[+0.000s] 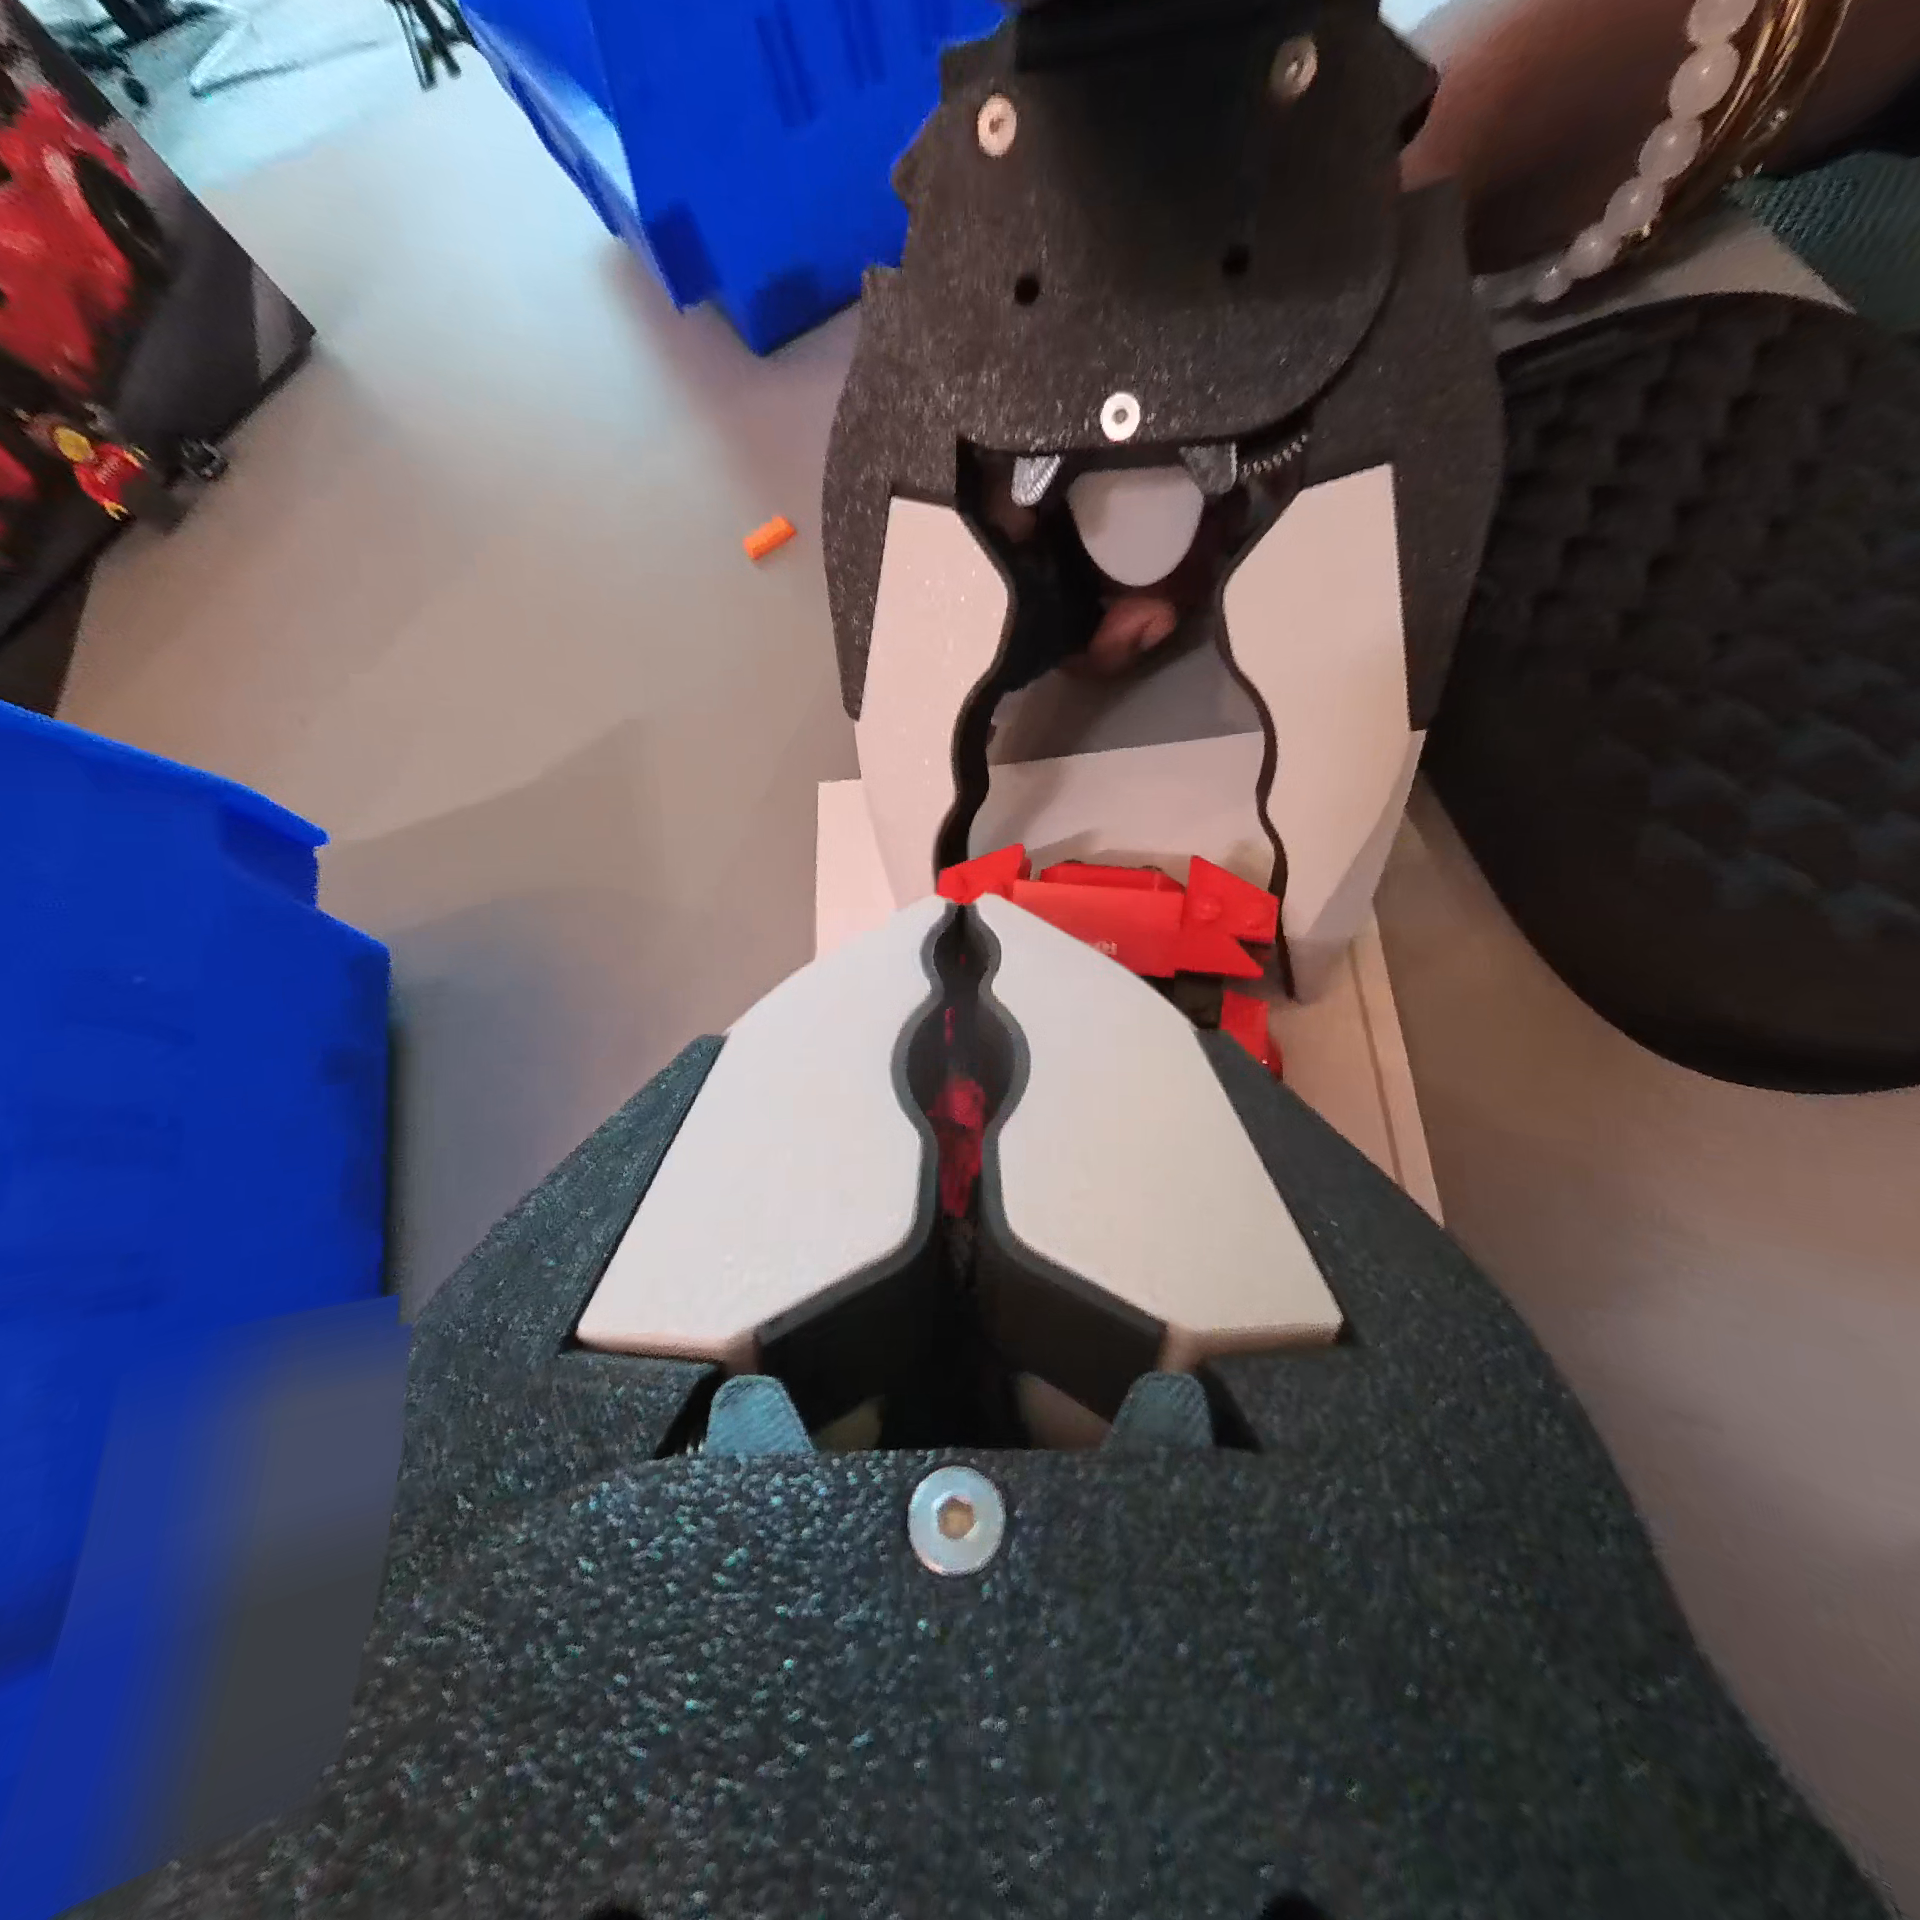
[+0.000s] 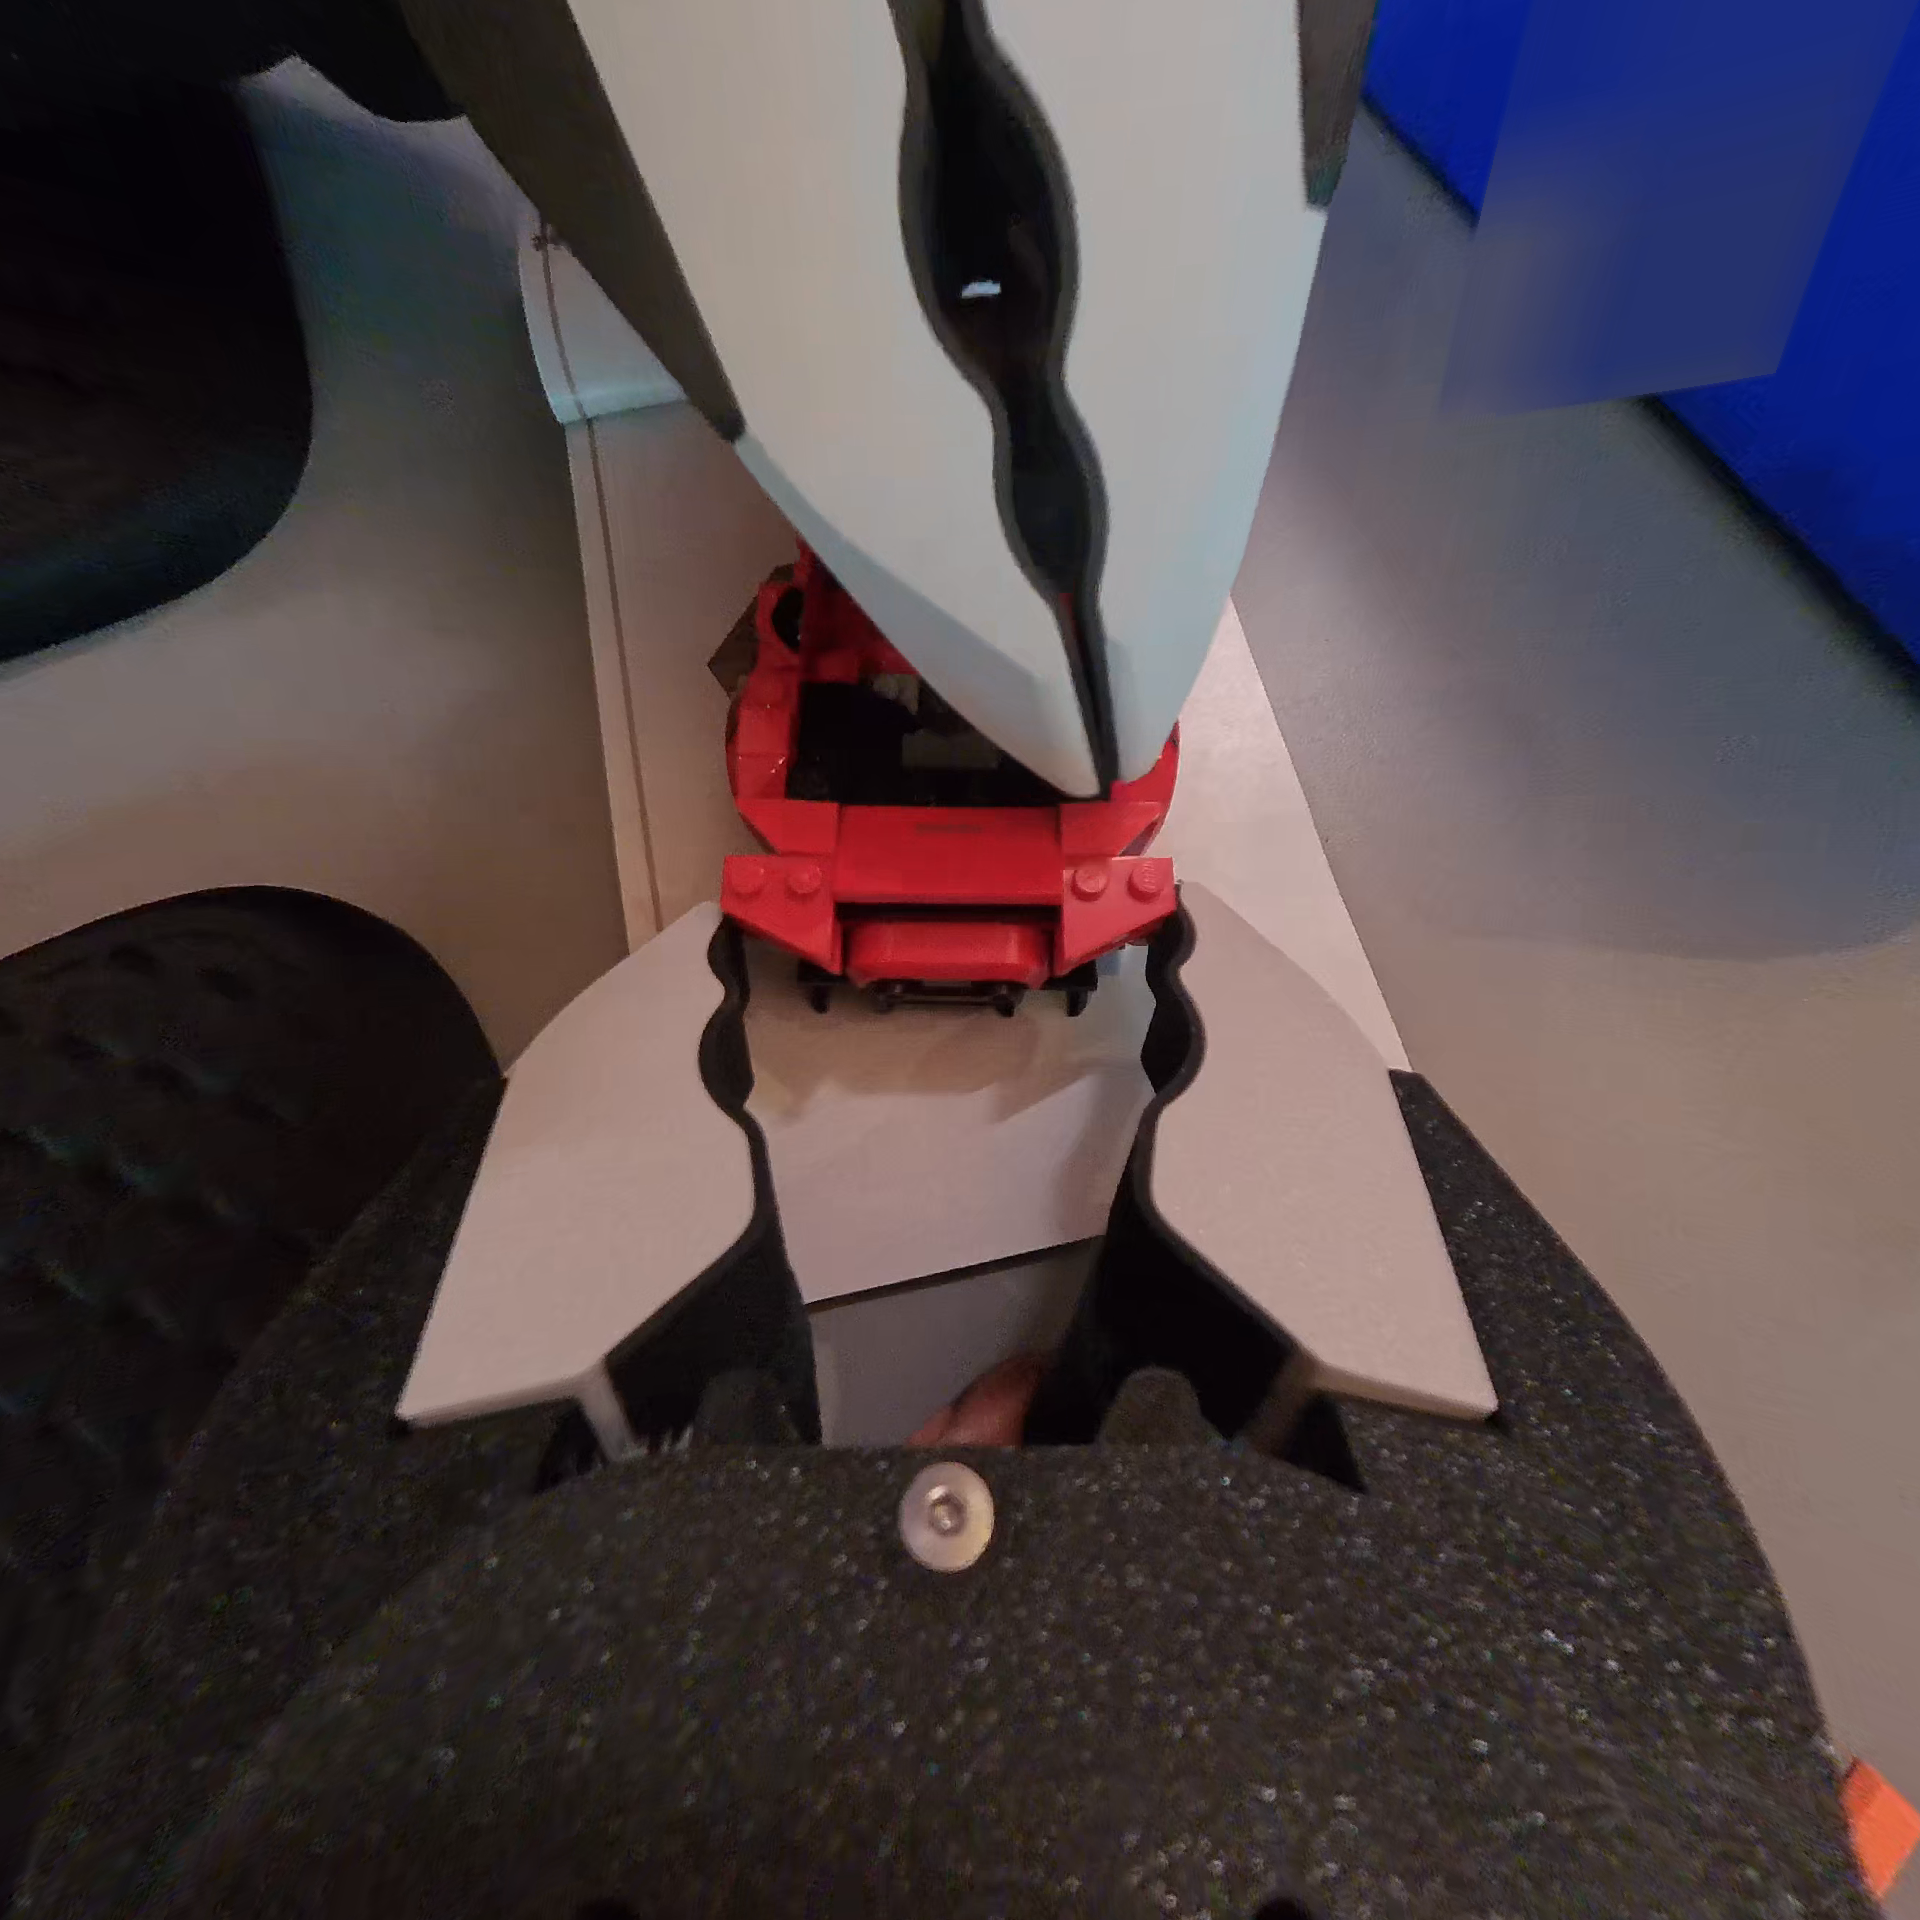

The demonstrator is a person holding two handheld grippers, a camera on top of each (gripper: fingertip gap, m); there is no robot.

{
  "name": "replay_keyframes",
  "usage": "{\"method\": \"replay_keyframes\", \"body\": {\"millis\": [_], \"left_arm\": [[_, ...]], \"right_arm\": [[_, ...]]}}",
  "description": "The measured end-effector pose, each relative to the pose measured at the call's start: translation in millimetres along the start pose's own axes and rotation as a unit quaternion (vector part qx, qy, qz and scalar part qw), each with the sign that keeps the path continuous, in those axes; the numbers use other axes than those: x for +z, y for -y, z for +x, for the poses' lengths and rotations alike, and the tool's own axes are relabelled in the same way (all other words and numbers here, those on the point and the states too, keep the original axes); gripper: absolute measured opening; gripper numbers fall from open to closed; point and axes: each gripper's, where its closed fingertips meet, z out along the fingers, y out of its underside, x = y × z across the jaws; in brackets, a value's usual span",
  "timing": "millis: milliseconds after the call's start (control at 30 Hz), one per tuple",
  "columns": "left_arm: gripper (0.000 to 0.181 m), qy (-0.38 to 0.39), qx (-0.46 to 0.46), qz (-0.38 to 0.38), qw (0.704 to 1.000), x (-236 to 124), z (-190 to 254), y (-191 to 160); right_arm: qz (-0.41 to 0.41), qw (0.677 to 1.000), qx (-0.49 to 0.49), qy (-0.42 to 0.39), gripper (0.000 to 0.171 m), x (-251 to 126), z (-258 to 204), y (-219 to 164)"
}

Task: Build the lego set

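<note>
A red lego car (image 2: 945, 883) stands on a white sheet (image 2: 935, 1164) on the grey table. My right gripper (image 2: 945, 930) straddles the car's near end, one fingertip against each front corner, jaws wide and holding it. My left gripper (image 2: 1101, 764) comes down from above, shut, with its tips touching the car's top edge beside the black cabin. In the left wrist view my left gripper (image 1: 961, 909) is shut over the car (image 1: 1112, 920), and the right gripper (image 1: 1117, 894) faces it around the car. Whether the left tips pinch a small piece is hidden.
A loose orange brick (image 1: 769, 537) lies on the table beyond the car. Blue bins stand at the left (image 1: 156, 1039) and back (image 1: 748, 156). The lego box (image 1: 94, 312) is far left. A black quilted cushion (image 1: 1714, 675) is at the right. A person's braceleted wrist (image 1: 1662, 156) shows above it. The grippers' ends are close to 5 cm from one another. My right tips are roughly 15 cm from the loose orange brick (image 1: 769, 537).
</note>
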Motion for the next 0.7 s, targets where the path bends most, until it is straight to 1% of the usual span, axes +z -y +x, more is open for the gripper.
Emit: {"method": "replay_keyframes", "body": {"millis": [100, 200, 367, 567, 700], "left_arm": [[0.0, -0.002, 0.005, 0.004, 1.0, -0.7, -2.3, 1.9], [0.0, -0.022, 0.002, -0.016, 1.0, 4.2, 2.2, -5.3], [0.0, -0.034, -0.014, -0.029, 0.999, 5.3, 3.1, -5.5], [0.0, -0.066, -0.044, -0.048, 0.996, 5.8, 3.9, -7.0], [0.0, -0.071, -0.027, -0.072, 0.994, 6.0, 4.1, -7.2]], "right_arm": [[0.0, 1.0, 0.0, 0.0, 0.075, 0.1, 0.1, 0.3], [0.0, 1.0, -0.001, -0.001, 0.075, 0.2, 0.0, 0.3], [0.0, 1.0, -0.001, -0.001, 0.075, 0.3, 0.0, 0.2], [-0.001, 1.0, -0.002, -0.002, 0.075, 0.3, 0.0, 0.2], [-0.001, 1.0, -0.002, -0.002, 0.075, 0.4, 0.0, 0.1]]}}
